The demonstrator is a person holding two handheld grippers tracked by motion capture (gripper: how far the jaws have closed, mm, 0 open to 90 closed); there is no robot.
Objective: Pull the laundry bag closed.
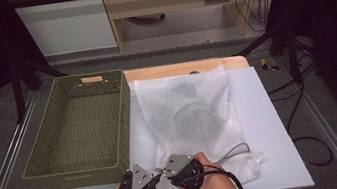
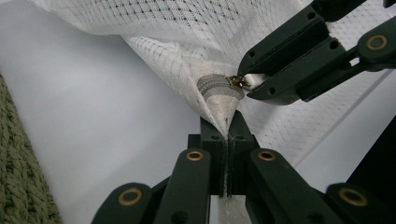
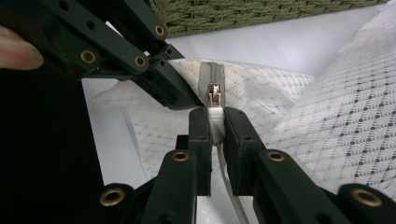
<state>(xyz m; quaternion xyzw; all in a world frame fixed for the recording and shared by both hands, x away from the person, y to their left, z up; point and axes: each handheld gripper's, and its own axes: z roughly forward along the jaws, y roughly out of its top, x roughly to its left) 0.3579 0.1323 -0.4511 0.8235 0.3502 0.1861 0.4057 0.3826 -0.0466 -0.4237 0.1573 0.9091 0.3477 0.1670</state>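
The left tongs (image 2: 227,140) are clamped on the corner fabric of the white mesh laundry bag (image 1: 195,116), right at the end of the zipper (image 3: 211,77). The right tongs (image 3: 215,122) are pinched together on the white pull tab (image 3: 215,122) that hangs from the brass slider (image 3: 214,95).

In the high view both tongs, left (image 1: 157,176) and right (image 1: 164,172), sit tip to tip at the lower middle of the frame, at the bag's near left corner, with the bag stretching away toward the upper right. The zipper probably runs along the near edge toward the lower right, so the right hand looks placed to draw the slider that way while the left anchors the corner.

The gripper views show slider and tab, too small in the high view. The high view alone shows the dark item inside the bag, the green woven basket (image 1: 81,133) at left and the white bench (image 1: 277,159).
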